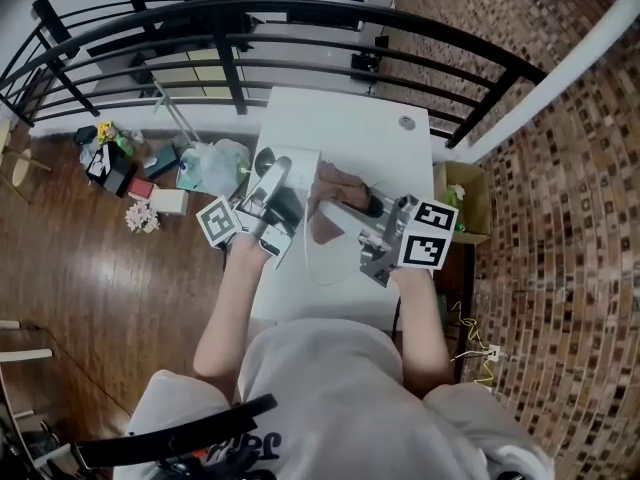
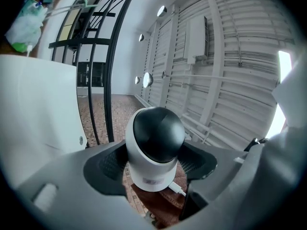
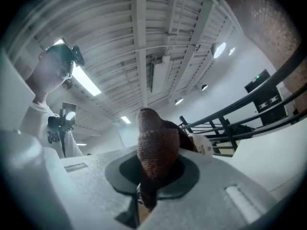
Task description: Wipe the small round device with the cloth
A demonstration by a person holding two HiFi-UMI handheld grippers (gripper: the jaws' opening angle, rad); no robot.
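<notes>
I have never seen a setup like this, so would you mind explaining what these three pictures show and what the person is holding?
No robot here: a person is at a white table with a hand-held two-jaw gripper in each hand. The head view looks down from a camera on their head; the other two come from cameras riding on the grippers, looking along the jaws. The left gripper is closed on the small round device, white with a black dome. The right gripper pinches a brown cloth. Both things are held up off the table.
</notes>
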